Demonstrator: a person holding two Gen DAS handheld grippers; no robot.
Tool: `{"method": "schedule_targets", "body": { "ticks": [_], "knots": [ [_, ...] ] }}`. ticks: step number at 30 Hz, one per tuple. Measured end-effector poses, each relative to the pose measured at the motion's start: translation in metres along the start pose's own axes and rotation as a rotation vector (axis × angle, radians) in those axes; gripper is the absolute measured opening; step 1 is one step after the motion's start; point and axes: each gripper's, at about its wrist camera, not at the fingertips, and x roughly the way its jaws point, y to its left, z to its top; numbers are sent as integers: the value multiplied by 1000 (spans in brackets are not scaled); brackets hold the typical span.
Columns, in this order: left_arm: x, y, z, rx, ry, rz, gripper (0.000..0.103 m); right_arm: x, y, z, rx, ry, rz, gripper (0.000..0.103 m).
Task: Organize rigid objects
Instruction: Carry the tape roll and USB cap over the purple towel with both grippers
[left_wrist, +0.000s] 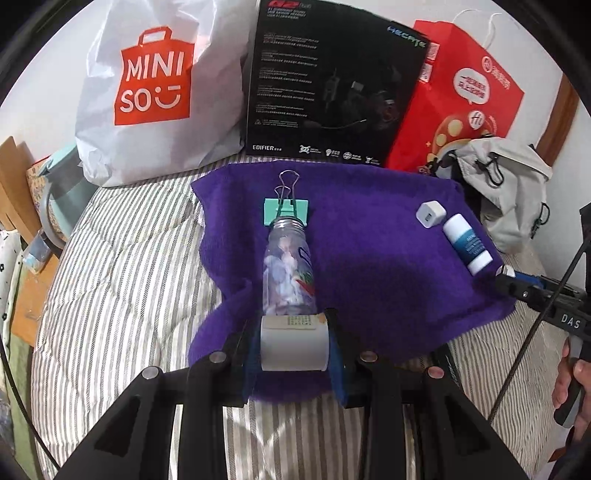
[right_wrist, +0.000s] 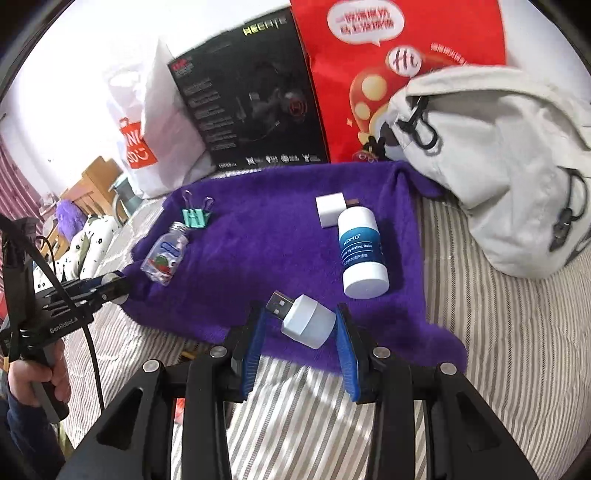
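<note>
Currently my left tongs (left_wrist: 293, 345) clamp a white cylinder (left_wrist: 293, 347) over the purple towel's (left_wrist: 369, 266) near edge, just behind the clear bottle (left_wrist: 290, 273). My right tongs (right_wrist: 299, 325) stand apart around a white USB plug (right_wrist: 304, 323); grip uncertain. The balm tube (right_wrist: 362, 251) lies beyond.

I'm working in a bedroom at home: a striped quilt (left_wrist: 122, 280), shopping bags (left_wrist: 155, 88), a backpack (right_wrist: 498, 162) against the wall, wooden furniture (right_wrist: 94, 184) beside.
</note>
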Motion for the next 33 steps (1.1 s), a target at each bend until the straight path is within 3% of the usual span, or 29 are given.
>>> {"method": "schedule_targets", "body": {
  "ticks": [12, 24, 33],
  "knots": [
    [27, -1, -4, 14, 68, 9, 31, 45, 0, 5, -46, 102, -49, 37],
    [40, -14, -1, 74, 119, 66, 31, 56, 7, 6, -148, 166, -126, 37],
    [42, -15, 2, 80, 138, 66, 31, 57, 8, 10, -184, 196, -114, 38]
  ]
}}
